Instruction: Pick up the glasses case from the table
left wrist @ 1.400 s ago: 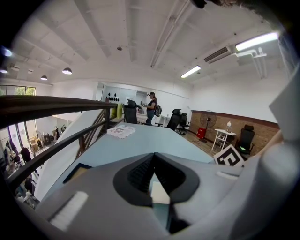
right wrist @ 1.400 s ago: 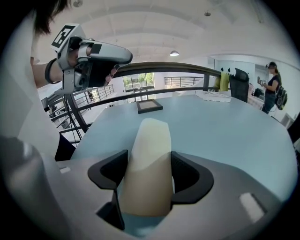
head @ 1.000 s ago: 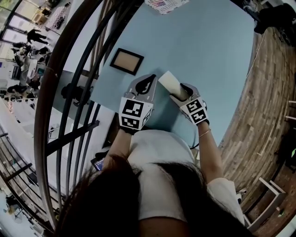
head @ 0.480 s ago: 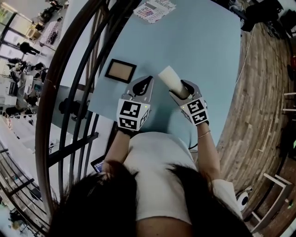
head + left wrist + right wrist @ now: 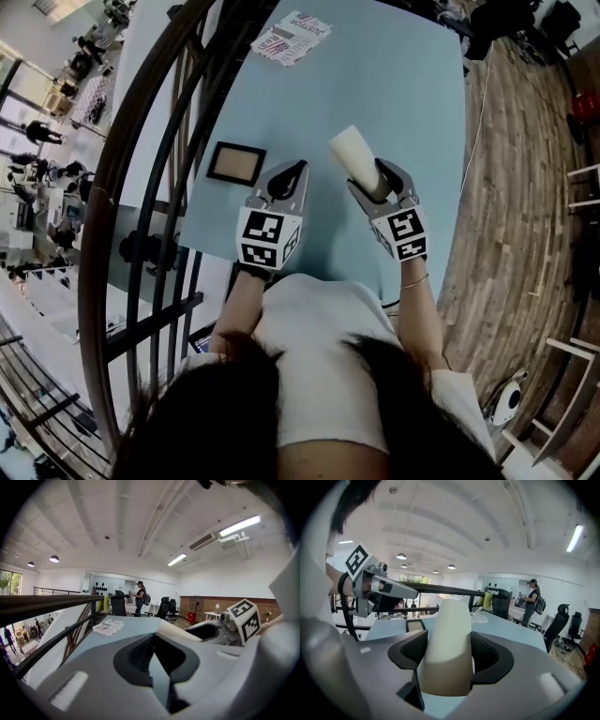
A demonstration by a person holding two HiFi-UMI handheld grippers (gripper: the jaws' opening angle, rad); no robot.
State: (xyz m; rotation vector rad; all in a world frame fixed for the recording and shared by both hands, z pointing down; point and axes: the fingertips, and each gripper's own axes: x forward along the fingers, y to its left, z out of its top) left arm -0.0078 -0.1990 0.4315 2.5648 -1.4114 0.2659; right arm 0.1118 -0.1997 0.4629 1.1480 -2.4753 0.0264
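Glasses case [image 5: 354,159]: cream, long and rounded, clamped at its near end by the right gripper [image 5: 379,186]; its far end pokes out over the blue table [image 5: 412,84], right of centre
Right fingers: closed on the case, one ribbed pad [image 5: 410,651] against each long side; gripping across the body probably keeps it from swivelling
Lift: the case seems clear of the table top and tilts up away from the person, so the pick-up looks nearly done
Left gripper [image 5: 286,180]: jaws together with nothing between them, left of the case and apart from it; it seems only to wait
Case as container: shut; whether glasses are inside cannot be told
Other things: a small picture frame [image 5: 236,163] lies flat to the left and a printed leaflet [image 5: 292,37] at the far edge, both well apart from the case; a dark railing [image 5: 98,202] runs down the left side
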